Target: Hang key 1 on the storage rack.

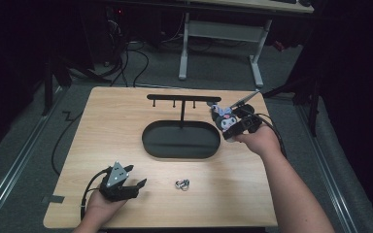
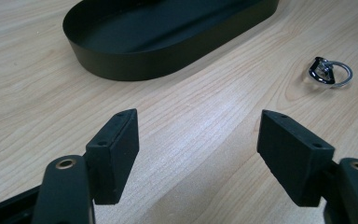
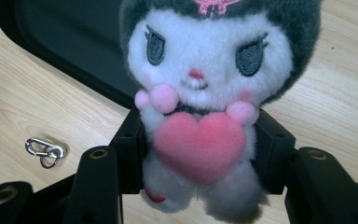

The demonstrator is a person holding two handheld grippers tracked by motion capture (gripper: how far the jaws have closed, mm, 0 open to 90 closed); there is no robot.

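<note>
Plush toy (image 3: 209, 107), white face, dark grey hood, pink heart at its chest, sits clamped between the jaws of the right gripper (image 3: 200, 154); both pads press into its body at the sides, head sticking up past the jaw tips. In the high view the plush toy (image 1: 225, 120) is at the right end of the black oval tray (image 1: 150, 141), just over or beside its rim (cannot tell whether it touches the tray). Right gripper (image 1: 233, 127) comes in from the right side of the wooden table (image 1: 116, 116), held in the person's right hand (image 1: 258, 141). A black T-shaped stand (image 1: 182, 98) with small hooks under its bar rises from the back of the tray; the toy is near the bar's right end. Small metal clasp with ring (image 1: 182, 184) lies flat on the table in front of the tray, well apart from the toy, also seen in the left gripper view (image 2: 328, 72) and the right gripper view (image 3: 45, 150). Left gripper (image 2: 198, 154) low over bare wood near the front-left corner, jaws spread wide with nothing between them, pointing toward the tray (image 2: 121, 65); in the high view it (image 1: 133, 178) is in the left hand (image 1: 102, 204).
</note>
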